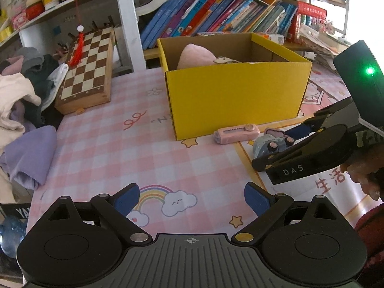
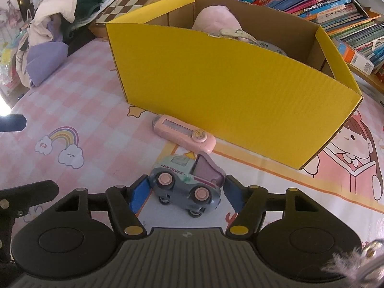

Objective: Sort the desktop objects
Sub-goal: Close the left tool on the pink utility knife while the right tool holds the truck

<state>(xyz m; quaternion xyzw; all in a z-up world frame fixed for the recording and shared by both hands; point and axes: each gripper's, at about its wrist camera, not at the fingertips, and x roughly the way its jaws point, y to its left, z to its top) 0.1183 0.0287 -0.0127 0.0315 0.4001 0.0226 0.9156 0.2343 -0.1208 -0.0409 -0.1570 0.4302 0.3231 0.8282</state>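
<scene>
The right gripper [image 2: 183,195] has its blue pads spread wide around a glossy plastic toy truck [image 2: 184,184], one pad at each end, contact unclear. The truck sits on a smooth pink checked mat [image 2: 96,91], near a rounded pink cutter [image 2: 183,135] lying along the foot of the corrugated yellow box [image 2: 228,91]. A soft pink plush [image 2: 216,19] lies inside. The left gripper [image 1: 192,200] is wide apart and holds nothing, over open mat.

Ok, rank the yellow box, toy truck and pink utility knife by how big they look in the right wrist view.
1. yellow box, far the largest.
2. toy truck and pink utility knife look alike; the truck sits nearer the camera, so unranked.
</scene>
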